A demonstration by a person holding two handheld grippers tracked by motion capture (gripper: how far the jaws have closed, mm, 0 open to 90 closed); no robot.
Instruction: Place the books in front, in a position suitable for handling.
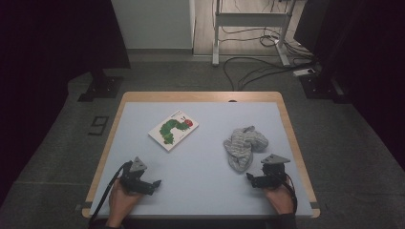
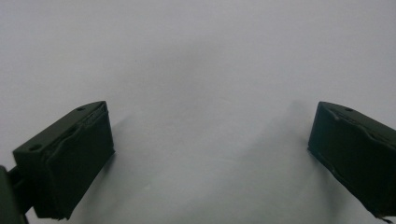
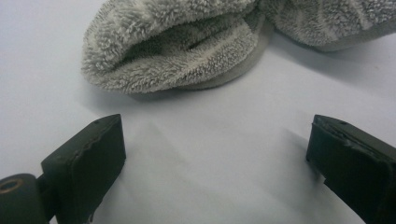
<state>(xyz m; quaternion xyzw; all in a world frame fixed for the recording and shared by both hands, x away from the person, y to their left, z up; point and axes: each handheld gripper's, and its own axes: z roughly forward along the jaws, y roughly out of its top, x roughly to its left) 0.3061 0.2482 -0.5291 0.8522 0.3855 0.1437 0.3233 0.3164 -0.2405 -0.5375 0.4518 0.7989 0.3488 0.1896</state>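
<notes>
Right gripper [image 1: 252, 177] sitting low at table's [image 1: 200, 157] near edge, jaws gaping wide, gripping nothing, pointing at towel [image 1: 244, 145] just ahead; likely lining up for grab. Left gripper [image 1: 154, 183] resting apart at near left, jaws spread fully, holding nothing, seemingly waiting. Towel lying crumpled at table's right side, grey, fluffy, bunched in folds, soft rim [image 3: 187, 70] facing right gripper. Book [image 1: 173, 130] lying flat farther left, untouched.

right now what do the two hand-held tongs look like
Both are black and blocky. The left tongs and right tongs each carry a grey three-cornered plate on top and trail a black cable. Up close, the chunky black pads have rough, worn edges.
</notes>
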